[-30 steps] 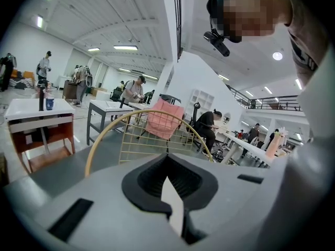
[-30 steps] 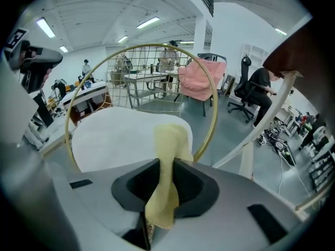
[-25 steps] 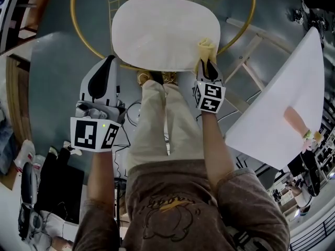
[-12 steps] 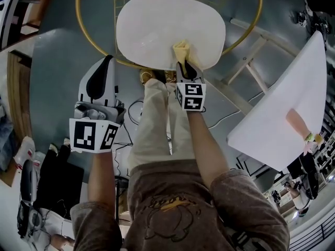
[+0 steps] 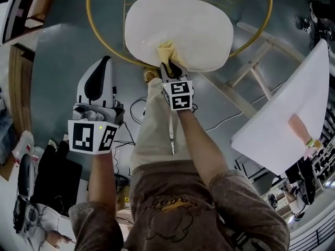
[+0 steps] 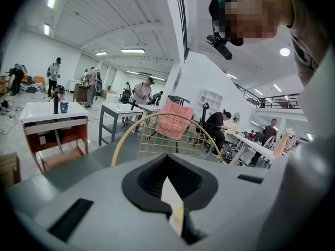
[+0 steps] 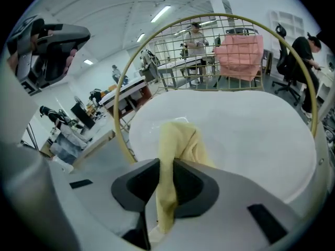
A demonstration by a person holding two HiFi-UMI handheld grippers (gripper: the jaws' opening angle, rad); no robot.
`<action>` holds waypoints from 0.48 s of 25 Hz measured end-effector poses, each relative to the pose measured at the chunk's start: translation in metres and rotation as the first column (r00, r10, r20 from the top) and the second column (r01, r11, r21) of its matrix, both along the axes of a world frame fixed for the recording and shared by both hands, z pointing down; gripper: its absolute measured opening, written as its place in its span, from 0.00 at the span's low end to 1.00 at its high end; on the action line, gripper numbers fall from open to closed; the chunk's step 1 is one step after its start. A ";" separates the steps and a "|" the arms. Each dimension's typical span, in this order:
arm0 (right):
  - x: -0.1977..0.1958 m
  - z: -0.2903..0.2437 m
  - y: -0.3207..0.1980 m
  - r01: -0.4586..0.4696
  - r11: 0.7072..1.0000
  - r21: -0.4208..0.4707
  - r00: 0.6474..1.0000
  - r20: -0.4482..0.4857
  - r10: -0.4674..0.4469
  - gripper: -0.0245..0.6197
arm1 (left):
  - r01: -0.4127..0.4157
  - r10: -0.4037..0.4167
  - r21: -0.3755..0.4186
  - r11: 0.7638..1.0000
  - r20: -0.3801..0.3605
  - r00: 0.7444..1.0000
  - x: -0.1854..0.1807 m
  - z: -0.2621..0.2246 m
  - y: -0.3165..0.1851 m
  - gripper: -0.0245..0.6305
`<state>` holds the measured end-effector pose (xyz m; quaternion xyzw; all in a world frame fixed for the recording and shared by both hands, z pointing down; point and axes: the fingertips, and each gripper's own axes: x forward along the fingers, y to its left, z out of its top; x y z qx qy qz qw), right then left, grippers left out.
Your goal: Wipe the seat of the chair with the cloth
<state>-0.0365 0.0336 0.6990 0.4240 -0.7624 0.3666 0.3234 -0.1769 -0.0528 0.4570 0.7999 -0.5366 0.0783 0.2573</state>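
Note:
The chair's white seat (image 5: pixel 183 27) (image 7: pixel 246 135) has a gold wire back and ring frame (image 5: pixel 97 41) (image 7: pixel 220 51). A yellow cloth (image 5: pixel 166 52) (image 7: pixel 175 150) rests on the seat's near edge, left of centre. My right gripper (image 5: pixel 168 64) (image 7: pixel 165 203) is shut on the cloth, which runs down between its jaws. My left gripper (image 5: pixel 99 69) (image 6: pixel 167 200) hangs left of the chair, off the seat, its jaws together with nothing in them.
A white slanted board on a wooden easel (image 5: pixel 285 114) stands to the right of the chair. Cables (image 5: pixel 133 109) lie on the grey floor by the person's legs. Bags and gear (image 5: pixel 31 187) sit at lower left. Desks and people fill the room beyond.
My right gripper has drawn the cloth leftward along the seat's near edge, from the right side to left of centre. The left gripper has stayed put.

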 end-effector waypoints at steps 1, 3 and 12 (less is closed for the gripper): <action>-0.008 -0.002 0.001 0.017 1.000 -0.002 1.000 0.018 -0.017 0.18 | 0.006 -0.006 0.000 1.000 0.001 1.000 -0.003 0.000 0.001 0.05; -0.024 -0.007 0.005 0.060 0.998 -0.007 0.997 0.055 -0.060 0.18 | 0.018 -0.018 -0.001 1.000 0.000 1.000 -0.005 0.002 0.002 0.05; -0.080 -0.022 0.029 0.212 0.977 -0.013 0.962 0.180 -0.206 0.18 | 0.041 -0.041 0.009 0.999 0.000 0.999 -0.006 -0.004 0.005 0.05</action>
